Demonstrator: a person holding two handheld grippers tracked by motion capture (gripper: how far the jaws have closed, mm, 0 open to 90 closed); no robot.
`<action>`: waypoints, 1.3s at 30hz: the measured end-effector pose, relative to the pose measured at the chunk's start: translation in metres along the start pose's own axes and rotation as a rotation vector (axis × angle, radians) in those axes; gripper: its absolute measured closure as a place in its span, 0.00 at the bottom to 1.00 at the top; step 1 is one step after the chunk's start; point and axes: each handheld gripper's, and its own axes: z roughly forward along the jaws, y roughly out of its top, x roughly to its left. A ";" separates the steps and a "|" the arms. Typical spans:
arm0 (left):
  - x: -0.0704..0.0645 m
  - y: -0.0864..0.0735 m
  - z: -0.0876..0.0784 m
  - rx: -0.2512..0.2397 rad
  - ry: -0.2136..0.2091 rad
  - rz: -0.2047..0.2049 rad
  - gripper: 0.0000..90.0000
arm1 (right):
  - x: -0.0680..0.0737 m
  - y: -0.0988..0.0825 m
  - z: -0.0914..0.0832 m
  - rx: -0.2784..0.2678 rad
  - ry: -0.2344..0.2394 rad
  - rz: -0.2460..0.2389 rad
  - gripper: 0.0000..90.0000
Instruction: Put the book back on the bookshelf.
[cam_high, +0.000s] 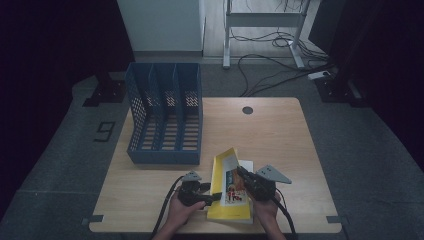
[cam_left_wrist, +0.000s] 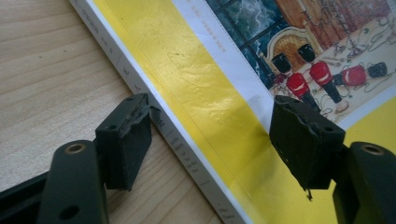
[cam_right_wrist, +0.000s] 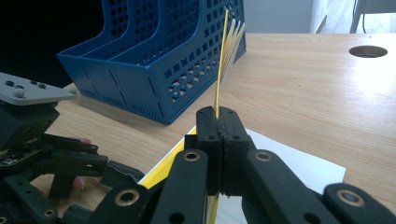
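Glossy yellow book | right gripper jaws clamp its cover | left gripper jaws gape astride spine

A light wooden table carries 2 things. A blue 3-slot file rack stands at the far left, and a yellow picture book lies at the near edge, right of centre. A round cable hole sits at the far middle.
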 end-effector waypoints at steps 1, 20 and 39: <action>0.000 0.000 0.000 -0.001 -0.002 0.000 0.33 | 0.000 0.000 0.000 -0.001 0.001 -0.001 0.98; 0.002 0.000 0.003 -0.018 -0.044 -0.042 0.33 | 0.005 0.006 -0.007 -0.021 0.030 0.007 0.98; 0.001 -0.001 0.004 -0.021 -0.066 -0.056 0.32 | 0.007 0.005 -0.011 -0.011 0.046 0.011 0.98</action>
